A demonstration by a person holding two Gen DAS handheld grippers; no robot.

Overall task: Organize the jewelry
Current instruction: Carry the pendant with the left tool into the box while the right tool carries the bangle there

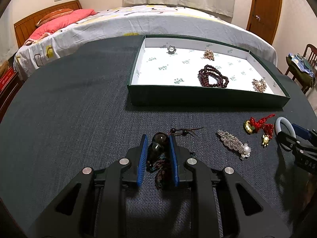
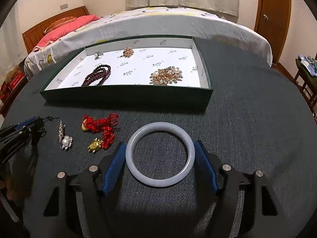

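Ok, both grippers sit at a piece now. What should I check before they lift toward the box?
1. Left gripper pads around dark pendant: ok.
2. Pendant firmly pinched: cannot tell.
3. Right gripper fingers flank the pale bangle: ok.
4. Bangle actually clamped: cannot tell.
5. Free floor in green box: ok.
6. Crystal clip and red knot charm apart from both grippers: ok.

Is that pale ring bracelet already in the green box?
Out. The bangle lies on the dark table, in front of the green box, between the right gripper fingers.

Both wrist views look low and close across the table (image 1: 69, 109) toward the tray (image 2: 126, 97) and bed (image 1: 138, 21).
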